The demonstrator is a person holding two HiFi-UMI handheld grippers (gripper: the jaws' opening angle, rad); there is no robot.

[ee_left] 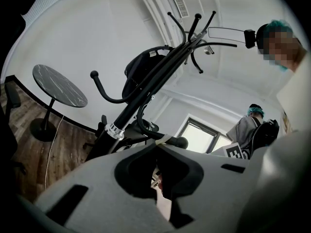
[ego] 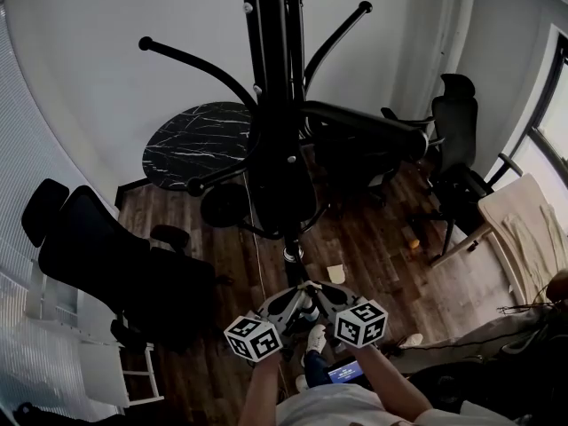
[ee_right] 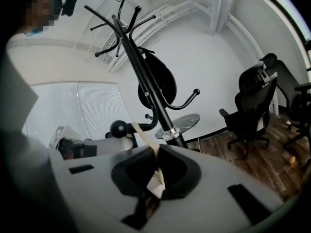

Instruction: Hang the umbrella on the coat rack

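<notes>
The black coat rack (ego: 282,105) stands right in front of me, its pole (ee_left: 146,98) and curved hooks rising in both gripper views. A black bundle (ego: 282,189), apparently the folded umbrella, hangs against the pole (ee_right: 158,79). A beige strap (ee_right: 146,137) runs from a ball-tipped lower hook (ee_right: 119,128) down into my right gripper (ee_right: 156,152), which is shut on it. My left gripper (ee_left: 158,147) is shut too, with the same strap (ee_left: 165,140) at its tips beside that hook (ee_left: 181,142). Both grippers (ego: 293,302) (ego: 327,295) meet low by the pole.
A round black marble table (ego: 200,145) stands behind the rack. Black office chairs sit at the left (ego: 115,264) and right (ego: 453,149), and a pale wooden chair (ego: 524,220) at the far right. Another person (ee_left: 248,125) sits near the window. The floor is wood.
</notes>
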